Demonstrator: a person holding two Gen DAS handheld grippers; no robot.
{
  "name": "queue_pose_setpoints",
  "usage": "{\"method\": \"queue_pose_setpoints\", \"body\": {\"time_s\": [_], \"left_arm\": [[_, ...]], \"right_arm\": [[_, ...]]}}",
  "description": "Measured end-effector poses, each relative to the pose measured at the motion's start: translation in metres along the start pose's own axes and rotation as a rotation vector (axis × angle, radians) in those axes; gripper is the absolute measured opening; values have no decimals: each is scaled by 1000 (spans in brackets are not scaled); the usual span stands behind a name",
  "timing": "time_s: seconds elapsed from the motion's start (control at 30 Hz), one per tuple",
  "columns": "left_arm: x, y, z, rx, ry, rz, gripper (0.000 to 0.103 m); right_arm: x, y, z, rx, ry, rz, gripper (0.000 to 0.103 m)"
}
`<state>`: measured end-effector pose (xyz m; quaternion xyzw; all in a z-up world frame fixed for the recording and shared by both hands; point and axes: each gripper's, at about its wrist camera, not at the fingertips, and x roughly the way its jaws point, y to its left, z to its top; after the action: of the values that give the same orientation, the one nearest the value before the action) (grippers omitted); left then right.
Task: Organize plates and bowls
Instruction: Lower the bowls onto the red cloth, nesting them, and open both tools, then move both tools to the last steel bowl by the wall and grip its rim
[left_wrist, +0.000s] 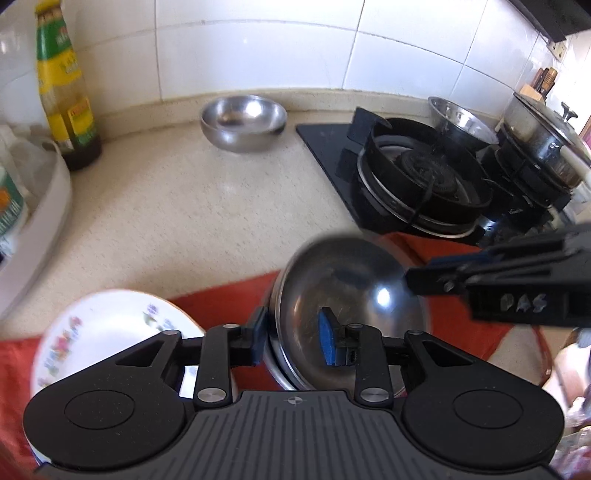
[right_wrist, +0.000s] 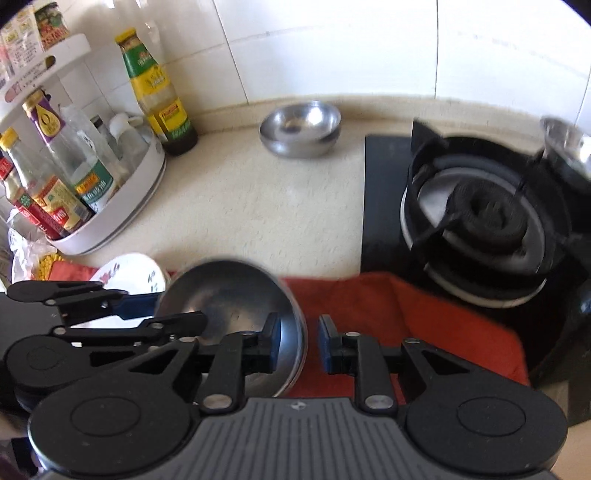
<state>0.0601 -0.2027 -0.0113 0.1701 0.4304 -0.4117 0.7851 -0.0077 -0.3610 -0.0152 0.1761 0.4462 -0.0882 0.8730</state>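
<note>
Left wrist view: left gripper (left_wrist: 293, 338) straddling the near rim of the steel bowl (left_wrist: 351, 295), one pad outside, one inside, jaws spread and not clamping. Bowl tilting on a stack of others over the red cloth (left_wrist: 221, 299), floral plate (left_wrist: 103, 332) lying just beside to the left, a second steel bowl (left_wrist: 243, 122) sitting far back by the tiled wall near the stove (left_wrist: 421, 177). Right wrist view: right gripper (right_wrist: 299, 343) bracketing the opposite rim of the same bowl (right_wrist: 229, 299), fingers parted, likewise released; left gripper (right_wrist: 140, 310) reaching in from the left. Risking, judging from here: closing on a thin, slick, tilted rim and slipping off, dragging the nested bowls along, knocking the plate, or bunching the cloth underneath.
</note>
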Motion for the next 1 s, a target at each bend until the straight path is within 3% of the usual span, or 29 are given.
{"method": "queue_pose_setpoints", "body": {"time_s": [0.1,0.3,0.63,1.0], "left_arm": [[-5,4,4,0,-20,23,47],[-6,16,14,-23,-32,55,50],[-3,20,42,-20,-68,85,49],[20,31,67,-14,-47,108,54]], "right_arm": [[1,-3,6,1,-5,4,28],[12,-2,23,-10,-6,28,28],[23,3,53,-31,-46,50,28],[39,-5,90,-12,-39,58,28]]}}
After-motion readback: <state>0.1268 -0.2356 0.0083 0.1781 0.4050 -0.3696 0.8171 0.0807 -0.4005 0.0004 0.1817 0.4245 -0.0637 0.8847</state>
